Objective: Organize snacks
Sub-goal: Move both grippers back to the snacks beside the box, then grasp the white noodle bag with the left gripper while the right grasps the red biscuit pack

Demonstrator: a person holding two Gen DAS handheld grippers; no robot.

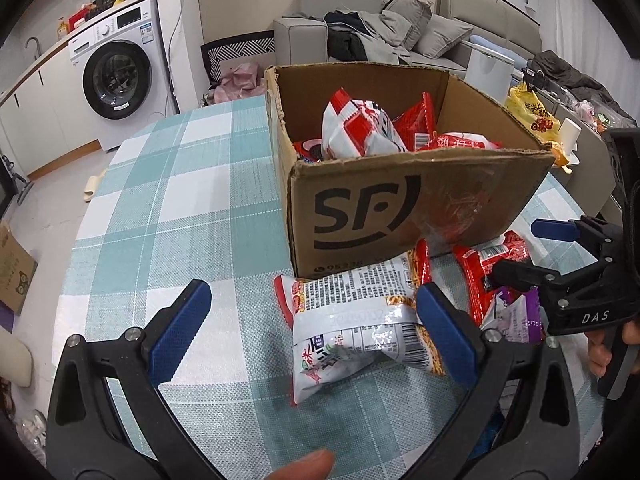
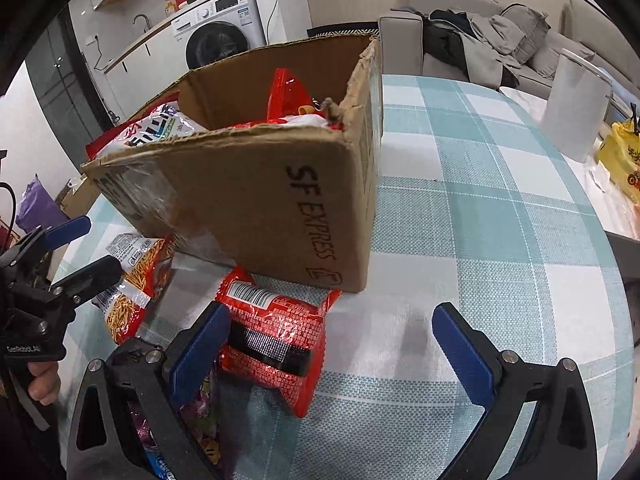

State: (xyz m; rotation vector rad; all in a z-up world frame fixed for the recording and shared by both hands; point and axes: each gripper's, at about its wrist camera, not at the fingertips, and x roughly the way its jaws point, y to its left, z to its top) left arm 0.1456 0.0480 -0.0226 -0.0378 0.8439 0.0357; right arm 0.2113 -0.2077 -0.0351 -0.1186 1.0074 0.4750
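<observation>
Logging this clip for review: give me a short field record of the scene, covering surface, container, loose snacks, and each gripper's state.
surface: table with teal and white checked cloth
container: open cardboard box, already holding several red and white snack packets
loose snacks: white noodle-snack packet in front of the box; red packet by the box corner; purple packet partly hidden
left gripper: jaws open, around the white packet, not closed on it
right gripper: jaws open, red packet beside its left finger
</observation>
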